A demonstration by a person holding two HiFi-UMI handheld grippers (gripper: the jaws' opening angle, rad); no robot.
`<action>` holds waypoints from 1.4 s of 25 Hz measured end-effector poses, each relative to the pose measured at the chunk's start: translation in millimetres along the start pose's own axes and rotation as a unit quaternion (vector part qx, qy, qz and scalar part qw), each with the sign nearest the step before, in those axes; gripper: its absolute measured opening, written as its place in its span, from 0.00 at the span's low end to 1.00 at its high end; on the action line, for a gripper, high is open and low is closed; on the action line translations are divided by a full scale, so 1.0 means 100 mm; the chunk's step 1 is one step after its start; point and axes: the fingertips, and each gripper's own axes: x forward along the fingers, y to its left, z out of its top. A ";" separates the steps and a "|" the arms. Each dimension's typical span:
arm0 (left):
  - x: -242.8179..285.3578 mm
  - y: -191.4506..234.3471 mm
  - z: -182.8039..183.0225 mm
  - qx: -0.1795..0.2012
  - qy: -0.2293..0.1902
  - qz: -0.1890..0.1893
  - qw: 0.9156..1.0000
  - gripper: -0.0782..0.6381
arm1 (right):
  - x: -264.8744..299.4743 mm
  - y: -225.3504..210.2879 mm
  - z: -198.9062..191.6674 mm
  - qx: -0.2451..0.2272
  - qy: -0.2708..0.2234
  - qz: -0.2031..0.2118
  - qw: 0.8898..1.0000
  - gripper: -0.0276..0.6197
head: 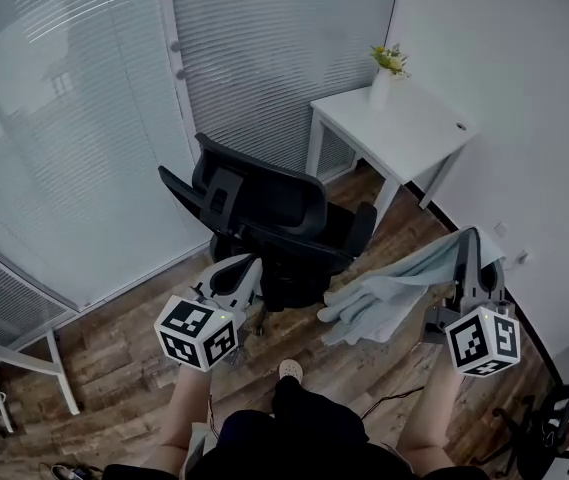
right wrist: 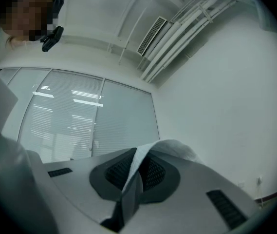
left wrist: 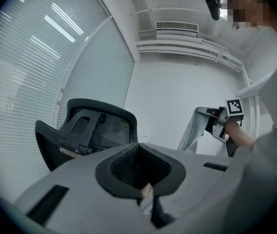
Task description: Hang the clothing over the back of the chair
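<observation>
The right gripper [right wrist: 131, 177] pinches clothing [right wrist: 175, 146]; only other views show the chair [head: 264, 213].

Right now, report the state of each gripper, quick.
Left gripper: closed, nothing between its jaws.
Right gripper: closed on the pale grey-blue cloth garment.

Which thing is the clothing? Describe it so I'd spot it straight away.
Start at the black office chair in the middle of the room. Just right of it, the right gripper holds up a pale blue-grey garment, the only soft, drooping thing there.
</observation>
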 end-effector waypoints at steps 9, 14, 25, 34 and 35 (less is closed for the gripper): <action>0.35 0.18 0.27 0.004 -0.021 0.003 1.000 0.13 | 0.66 0.07 -0.07 -0.005 -0.002 0.048 0.999 0.09; 0.43 0.28 0.37 0.006 -0.033 0.008 0.999 0.13 | 0.99 0.20 -0.15 0.009 0.005 0.086 0.996 0.09; 0.52 0.49 0.70 0.029 -0.066 0.021 0.997 0.13 | 1.59 0.39 -0.17 0.014 -0.006 0.148 0.989 0.09; 0.51 0.72 0.96 0.039 -0.076 0.028 0.996 0.13 | 2.09 0.55 -0.09 0.021 -0.006 0.187 0.982 0.09; 0.51 0.72 1.00 0.045 -0.077 0.026 0.996 0.13 | 2.14 0.57 -0.07 0.019 -0.009 0.190 0.982 0.09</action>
